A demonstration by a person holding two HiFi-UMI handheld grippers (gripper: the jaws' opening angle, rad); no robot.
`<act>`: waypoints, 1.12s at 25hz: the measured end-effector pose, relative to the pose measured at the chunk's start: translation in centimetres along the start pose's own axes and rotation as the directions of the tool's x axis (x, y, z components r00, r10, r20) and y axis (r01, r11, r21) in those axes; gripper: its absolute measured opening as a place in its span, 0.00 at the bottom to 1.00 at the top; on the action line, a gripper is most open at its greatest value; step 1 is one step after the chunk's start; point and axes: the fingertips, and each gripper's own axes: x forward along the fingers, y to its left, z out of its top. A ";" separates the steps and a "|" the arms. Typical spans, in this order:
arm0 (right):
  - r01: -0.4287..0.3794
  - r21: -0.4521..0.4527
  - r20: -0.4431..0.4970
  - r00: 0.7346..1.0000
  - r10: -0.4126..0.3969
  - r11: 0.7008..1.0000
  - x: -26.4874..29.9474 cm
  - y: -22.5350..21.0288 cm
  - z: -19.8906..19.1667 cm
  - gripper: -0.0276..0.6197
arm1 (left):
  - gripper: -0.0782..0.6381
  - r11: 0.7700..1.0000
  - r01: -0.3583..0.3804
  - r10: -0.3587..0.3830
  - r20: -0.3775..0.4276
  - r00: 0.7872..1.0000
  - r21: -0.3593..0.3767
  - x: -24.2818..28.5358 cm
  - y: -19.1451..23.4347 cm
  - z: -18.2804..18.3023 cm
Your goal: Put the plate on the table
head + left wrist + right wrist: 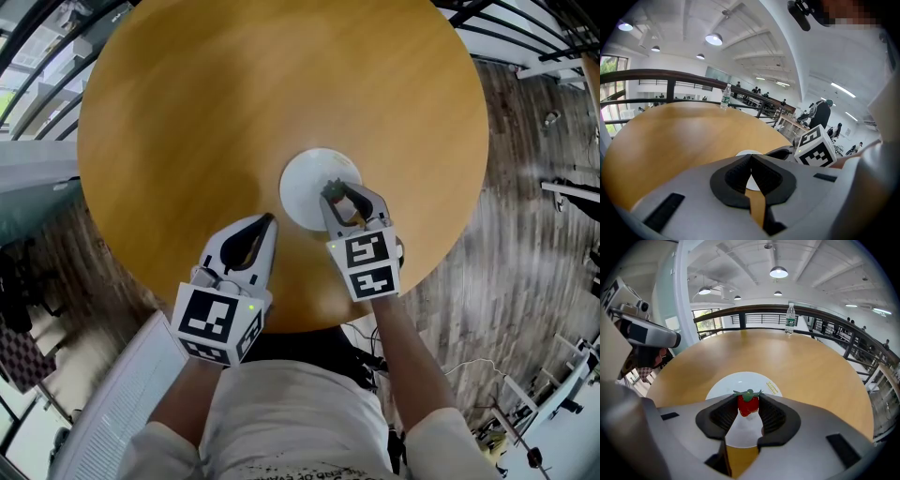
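Two tools — right tool (749, 400) grips strawberry (748, 406) over plate (740, 380) | left tool (751, 158) closed, empty.

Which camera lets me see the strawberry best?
The right gripper view. There the red strawberry with its green leaves sits big between the right gripper's jaws, over the white plate. The head view shows only a tiny speck of it; the left gripper view doesn't show it.
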 end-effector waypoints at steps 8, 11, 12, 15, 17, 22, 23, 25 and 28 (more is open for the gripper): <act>0.008 -0.040 -0.038 0.999 -0.010 0.999 1.3 0.4 -0.2 0.27 | 0.14 1.000 -0.008 0.007 -0.009 1.000 -0.013 -0.2 0.5 -0.6; 0.007 -0.051 -0.052 0.999 -0.010 0.999 1.7 0.4 -0.3 0.27 | 0.14 1.000 -0.010 0.010 -0.011 1.000 -0.017 -0.2 0.7 -0.7; 0.007 -0.052 -0.056 0.998 -0.010 0.999 1.8 0.5 -0.3 0.27 | 0.14 1.000 -0.010 0.010 -0.011 1.000 -0.018 -0.2 0.7 -0.8; 0.006 -0.050 -0.067 0.998 -0.009 0.999 2.1 0.5 -0.5 0.27 | 0.14 1.000 -0.013 0.013 -0.013 1.000 -0.021 -0.2 0.9 -1.0; 0.005 -0.047 -0.076 0.997 -0.008 0.999 2.3 0.5 -0.7 0.27 | 0.14 1.000 -0.015 0.014 -0.013 1.000 -0.024 -0.2 1.0 -1.1; 0.008 -0.043 -0.078 0.997 -0.012 0.999 2.7 0.5 -0.7 0.27 | 0.14 0.999 -0.016 0.016 -0.013 1.000 -0.027 -0.2 1.3 -1.2; 0.009 -0.043 -0.078 0.997 -0.013 0.999 2.7 0.5 -0.7 0.27 | 0.14 0.999 -0.017 0.017 -0.013 1.000 -0.028 -0.2 1.3 -1.3; 0.010 -0.040 -0.076 0.997 -0.013 0.999 2.7 0.5 -0.7 0.27 | 0.14 0.999 -0.019 0.018 -0.013 1.000 -0.028 -0.2 1.3 -1.3; 0.013 -0.035 -0.069 0.998 -0.015 0.999 2.6 0.4 -0.7 0.27 | 0.14 0.999 -0.019 0.019 -0.013 1.000 -0.028 -0.2 1.2 -1.3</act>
